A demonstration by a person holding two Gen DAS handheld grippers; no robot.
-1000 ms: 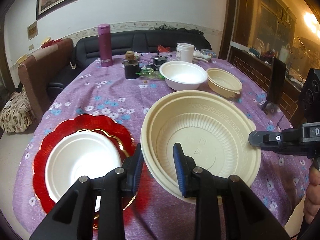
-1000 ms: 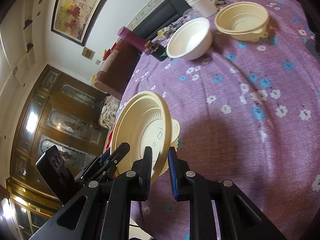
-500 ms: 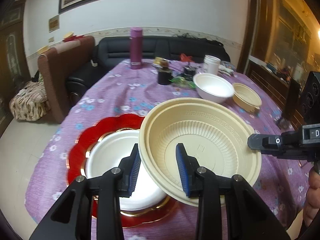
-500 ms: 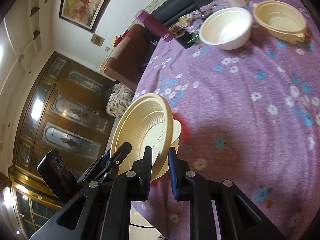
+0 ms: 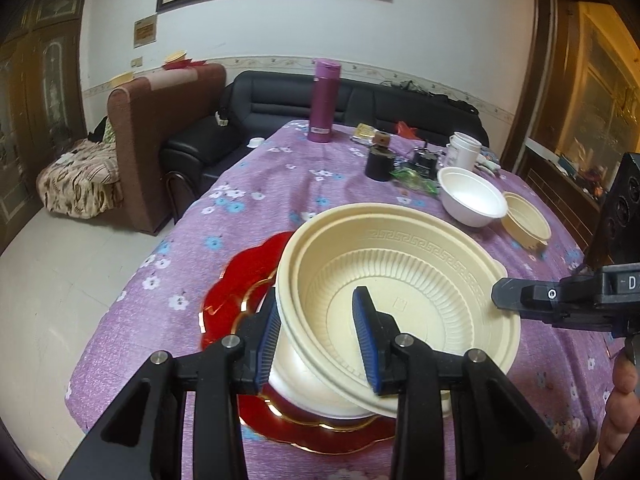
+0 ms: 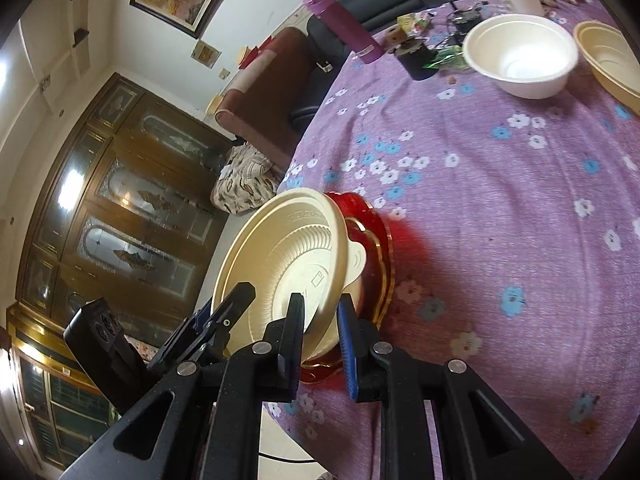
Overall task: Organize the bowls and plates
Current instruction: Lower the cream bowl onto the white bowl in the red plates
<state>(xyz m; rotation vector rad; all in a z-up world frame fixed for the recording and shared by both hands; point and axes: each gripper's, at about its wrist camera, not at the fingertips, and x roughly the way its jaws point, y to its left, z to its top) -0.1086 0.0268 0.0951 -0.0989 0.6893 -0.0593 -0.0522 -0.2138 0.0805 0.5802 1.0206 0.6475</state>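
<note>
The big cream bowl (image 5: 404,280) hangs tilted over the white bowl (image 5: 296,376) that sits in the red plate (image 5: 236,300) at the near edge of the desk (image 5: 260,184), which wears a purple flowered cloth. The cream bowl looks to be two nested together, since a second rim shows just under the first.

The left gripper (image 5: 320,340) straddles the bowl's near rim, one blue pad outside the wall and the other inside the bowl. The inner pad stands clear of the ribbed wall, so these jaws are released around the rim and press on nothing.

The right gripper (image 6: 320,336) takes the opposite rim, its jaws clenched on the cream bowl's edge with the wall pinched between the two pads. From the left wrist view, that gripper reaches in from the right, and part of a hand (image 5: 620,408) shows below it.

In the right wrist view the cream bowl (image 6: 288,264) leans steeply, its low side just over the red plate (image 6: 380,256); whether it touches the white bowl beneath cannot be told.

Further back on the desk stand another white bowl (image 5: 472,200) and, just beside it, a smaller cream bowl (image 5: 524,224). Behind them are a white cup (image 5: 460,150), a dark jar (image 5: 378,162) and a tall purple flask (image 5: 324,100).
</note>
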